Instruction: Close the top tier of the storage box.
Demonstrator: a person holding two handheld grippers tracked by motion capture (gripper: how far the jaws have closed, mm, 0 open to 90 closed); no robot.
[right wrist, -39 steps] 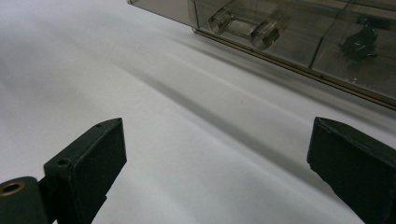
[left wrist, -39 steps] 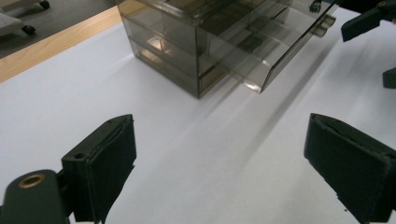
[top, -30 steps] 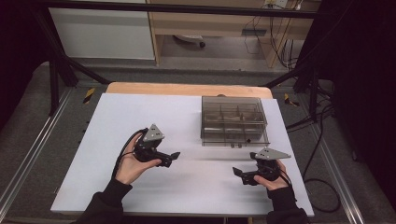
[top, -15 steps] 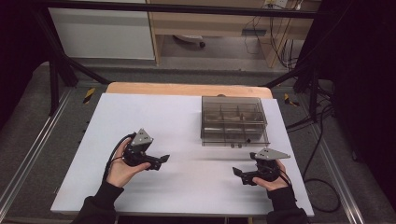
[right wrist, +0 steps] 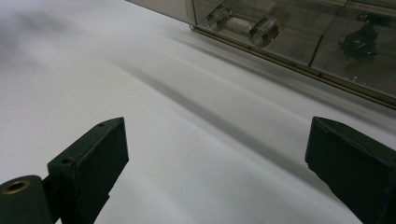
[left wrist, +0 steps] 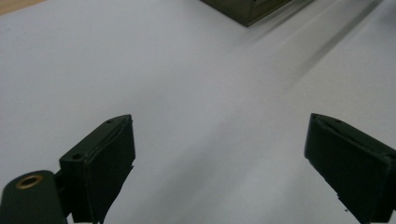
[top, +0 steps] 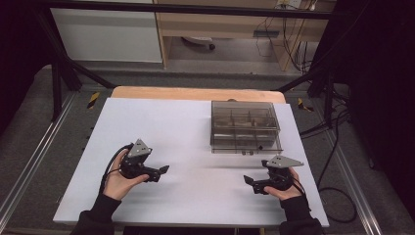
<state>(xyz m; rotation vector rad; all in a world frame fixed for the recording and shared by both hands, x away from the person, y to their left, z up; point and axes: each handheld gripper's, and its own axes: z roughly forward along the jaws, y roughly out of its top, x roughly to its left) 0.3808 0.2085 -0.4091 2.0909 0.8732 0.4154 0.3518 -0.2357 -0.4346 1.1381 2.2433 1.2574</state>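
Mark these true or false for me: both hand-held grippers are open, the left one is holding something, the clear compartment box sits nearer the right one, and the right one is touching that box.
1. Both are open. True: the left hand-held gripper and the right hand-held gripper each show their jaws spread wide in their own gripper views.
2. The left one holds something. False: nothing sits between its jaws, just the bare white table.
3. The clear compartment box sits nearer the right one. True: it stands on the right half of the table, just beyond that gripper.
4. The right one touches the box. False: bare table lies between them in the high view.
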